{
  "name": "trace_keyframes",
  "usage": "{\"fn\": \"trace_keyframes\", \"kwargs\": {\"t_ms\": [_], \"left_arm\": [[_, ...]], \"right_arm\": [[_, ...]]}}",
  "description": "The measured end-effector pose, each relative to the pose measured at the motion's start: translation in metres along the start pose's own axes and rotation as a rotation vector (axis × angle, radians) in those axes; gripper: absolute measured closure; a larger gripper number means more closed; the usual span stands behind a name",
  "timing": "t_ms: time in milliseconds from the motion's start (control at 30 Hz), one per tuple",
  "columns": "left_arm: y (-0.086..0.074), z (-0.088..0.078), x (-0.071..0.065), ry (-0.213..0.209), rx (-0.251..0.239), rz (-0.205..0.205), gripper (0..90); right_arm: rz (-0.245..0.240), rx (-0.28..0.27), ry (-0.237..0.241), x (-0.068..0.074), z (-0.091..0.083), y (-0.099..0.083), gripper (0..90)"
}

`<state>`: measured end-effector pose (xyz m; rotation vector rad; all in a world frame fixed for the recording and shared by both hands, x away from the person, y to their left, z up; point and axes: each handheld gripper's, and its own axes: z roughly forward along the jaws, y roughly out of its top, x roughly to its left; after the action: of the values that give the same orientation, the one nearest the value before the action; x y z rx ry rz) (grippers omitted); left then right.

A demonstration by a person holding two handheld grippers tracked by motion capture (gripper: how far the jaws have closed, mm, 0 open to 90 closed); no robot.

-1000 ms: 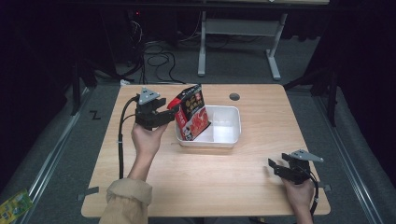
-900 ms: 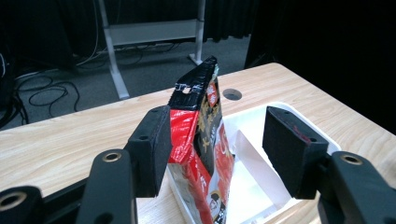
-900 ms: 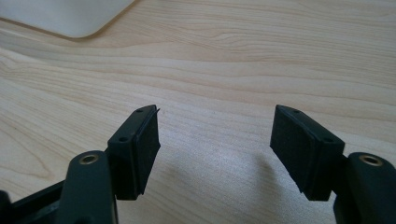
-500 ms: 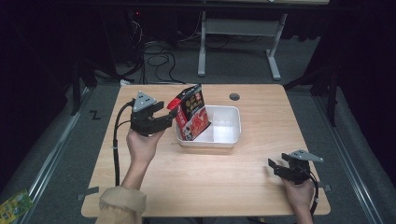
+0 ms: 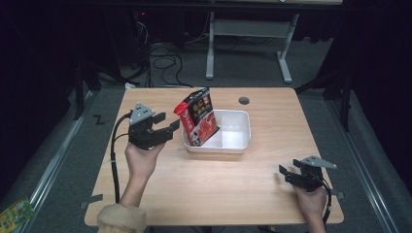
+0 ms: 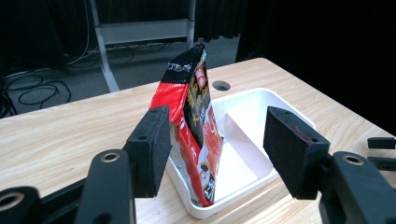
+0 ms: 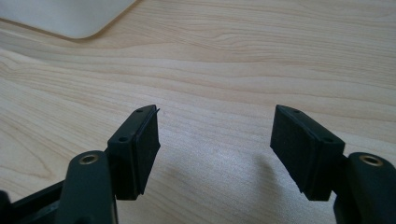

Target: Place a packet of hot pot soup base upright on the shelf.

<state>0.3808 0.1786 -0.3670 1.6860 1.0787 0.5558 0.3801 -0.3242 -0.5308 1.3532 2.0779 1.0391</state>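
A red and black snack bag (image 5: 197, 116) stands upright in the left compartment of a white tray (image 5: 244, 135), leaning on its left wall. My left gripper (image 5: 170, 130) hovers just left of the tray, open, its jaws pointing at the bag without touching it. In the left gripper view the bag (image 6: 194, 121) rises beyond the open left gripper (image 6: 219, 140), with the tray (image 6: 247, 112) and its divider behind. My right gripper (image 5: 284, 174) rests near the table's front right, open. The right gripper view has the right gripper (image 7: 215, 140) open over bare wood.
The wooden table (image 5: 218, 189) has a round cable hole (image 5: 244, 100) behind the tray. A tray corner (image 7: 70, 18) lies far ahead of the right gripper. Dark floor, cables and a desk frame (image 5: 243, 43) lie beyond the far edge.
My left gripper has drawn back from the bag, to the left and toward the person. The bag stays standing in the tray. The right gripper has not moved.
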Motion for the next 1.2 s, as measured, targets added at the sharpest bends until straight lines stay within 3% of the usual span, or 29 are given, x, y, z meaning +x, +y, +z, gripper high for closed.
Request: {"fn": "trace_keyframes", "kwargs": {"t_ms": [433,767,1200], "left_arm": [[-0.01,-0.011,-0.002,-0.009,-0.013,-0.017,41.5],[-0.019,-0.021,-0.003,0.0,-0.02,-0.003,41.3],[-0.033,-0.029,0.001,-0.002,-0.019,-0.03,41.2]], "right_arm": [[0.002,-0.002,0.001,0.0,0.0,0.0,33.3],[0.001,-0.001,-0.001,0.0,0.0,0.0,33.3],[-0.005,0.002,-0.001,0.0,0.0,0.0,33.3]]}}
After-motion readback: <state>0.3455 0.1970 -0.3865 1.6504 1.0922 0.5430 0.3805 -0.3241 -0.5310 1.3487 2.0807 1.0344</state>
